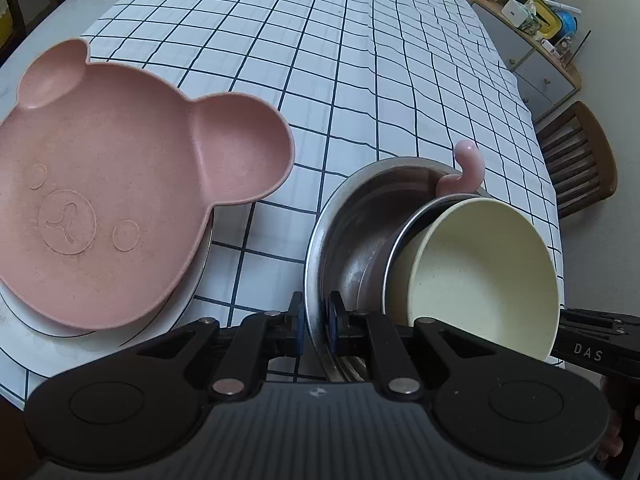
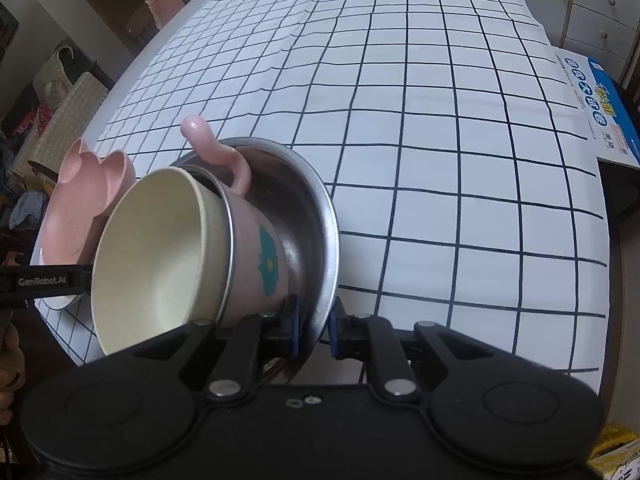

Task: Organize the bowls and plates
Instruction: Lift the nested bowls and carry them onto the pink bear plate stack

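A steel bowl holds a pink cup with a curled handle, and a cream bowl sits tilted in that cup. My left gripper is shut on the steel bowl's near rim. In the right wrist view, my right gripper is shut on the opposite rim of the steel bowl; the pink cup and cream bowl lean left. A pink bear-shaped plate rests on a white plate at the left; the bear plate also shows in the right wrist view.
The table has a white cloth with a dark grid. A wooden chair and a cluttered shelf stand to the right. A blue box lies at the table's right edge in the right wrist view.
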